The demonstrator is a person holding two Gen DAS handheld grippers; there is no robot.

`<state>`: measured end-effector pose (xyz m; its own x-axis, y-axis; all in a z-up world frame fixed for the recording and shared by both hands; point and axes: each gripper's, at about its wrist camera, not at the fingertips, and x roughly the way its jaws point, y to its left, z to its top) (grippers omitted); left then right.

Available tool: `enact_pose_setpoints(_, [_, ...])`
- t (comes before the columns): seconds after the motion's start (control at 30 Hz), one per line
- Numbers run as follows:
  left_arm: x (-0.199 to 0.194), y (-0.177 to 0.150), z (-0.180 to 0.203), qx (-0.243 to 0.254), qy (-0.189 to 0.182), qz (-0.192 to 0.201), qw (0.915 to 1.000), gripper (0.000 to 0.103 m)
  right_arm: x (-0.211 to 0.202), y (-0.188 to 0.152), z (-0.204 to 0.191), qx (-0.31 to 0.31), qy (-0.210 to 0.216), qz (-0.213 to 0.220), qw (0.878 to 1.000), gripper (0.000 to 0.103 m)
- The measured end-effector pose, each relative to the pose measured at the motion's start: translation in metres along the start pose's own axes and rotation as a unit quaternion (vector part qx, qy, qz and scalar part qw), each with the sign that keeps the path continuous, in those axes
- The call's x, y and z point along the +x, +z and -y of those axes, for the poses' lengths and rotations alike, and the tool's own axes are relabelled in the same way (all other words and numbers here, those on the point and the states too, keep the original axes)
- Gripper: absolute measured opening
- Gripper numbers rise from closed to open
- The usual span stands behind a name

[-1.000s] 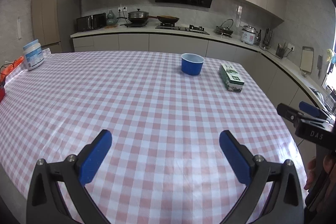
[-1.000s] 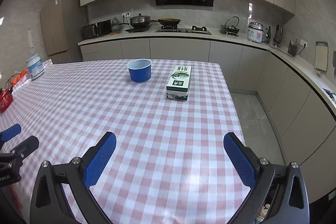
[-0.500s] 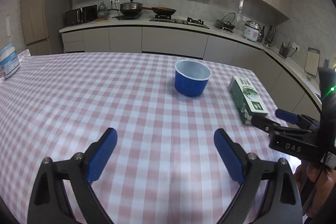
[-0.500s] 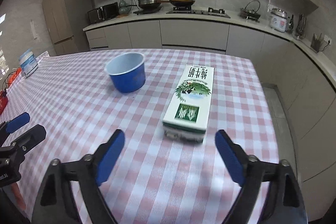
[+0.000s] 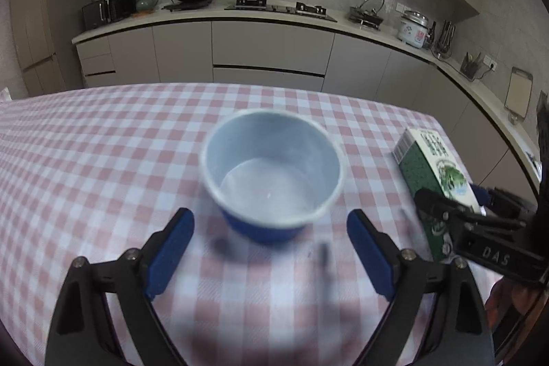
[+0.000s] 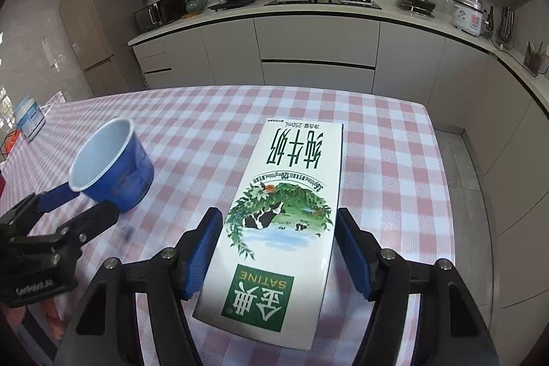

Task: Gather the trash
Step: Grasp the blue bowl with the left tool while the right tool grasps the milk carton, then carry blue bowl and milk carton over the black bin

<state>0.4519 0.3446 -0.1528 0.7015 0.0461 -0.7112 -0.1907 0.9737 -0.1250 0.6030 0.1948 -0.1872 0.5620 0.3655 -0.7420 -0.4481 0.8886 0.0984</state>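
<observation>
A blue paper cup (image 5: pixel 272 172) with a pale inside stands upright on the pink checked tablecloth (image 5: pixel 103 160). My left gripper (image 5: pixel 271 258) is open, its blue pads either side of the cup's near edge, not touching. A green and white milk carton (image 6: pixel 284 218) lies flat on the cloth. My right gripper (image 6: pixel 279 249) is open and straddles the carton's near half, with small gaps to the pads. The carton shows at the right of the left wrist view (image 5: pixel 435 180), and the cup at the left of the right wrist view (image 6: pixel 111 165).
The table's far edge (image 5: pixel 240 86) faces a kitchen counter (image 5: pixel 274 19) with pans, kettle and rice cooker. The table's right edge (image 6: pixel 432 167) drops to the floor. A white tub (image 6: pixel 29 117) stands at the far left of the table.
Both grippers have moved forward across the table. The left now flanks the cup, the right now straddles the carton. Both stay open.
</observation>
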Motion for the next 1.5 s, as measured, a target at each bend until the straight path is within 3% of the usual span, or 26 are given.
enact_pose_setpoints(0.1, [0.003,0.008,0.003,0.006,0.005,0.004,1.0,0.09,0.008,0.006,0.004,-0.001,0.007,-0.007,1.0,0.068])
enact_pose_setpoints(0.17, [0.01,0.01,0.003,0.0,0.0,-0.008,1.0,0.089,0.011,0.01,0.006,-0.002,0.009,-0.008,1.0,0.062])
enact_pose_setpoints(0.2, [0.013,0.011,0.002,-0.001,-0.001,-0.019,0.9998,0.076,0.011,0.012,0.007,0.0,0.01,-0.008,1.0,0.059])
enact_pose_setpoints(0.53, [-0.031,-0.007,0.011,0.025,0.001,0.007,0.9997,0.076,-0.02,0.0,0.004,0.002,0.016,0.008,1.0,0.055])
enact_pose_setpoints(0.77, [-0.079,-0.028,0.014,0.039,-0.007,0.021,0.999,0.076,-0.069,-0.026,-0.004,0.008,0.007,0.027,1.0,0.055])
enact_pose_setpoints(0.97, [-0.124,-0.06,0.015,0.046,-0.014,0.028,0.9984,0.076,-0.124,-0.066,-0.021,0.01,-0.007,0.043,0.999,0.055])
enact_pose_setpoints(1.3, [-0.215,-0.118,0.034,0.067,-0.033,0.045,0.9962,0.076,-0.24,-0.163,-0.057,0.016,-0.029,0.065,0.997,0.055])
enact_pose_setpoints(1.5, [-0.246,-0.144,0.054,0.083,-0.053,0.046,0.9941,0.076,-0.294,-0.206,-0.057,0.026,-0.041,0.074,0.996,0.055])
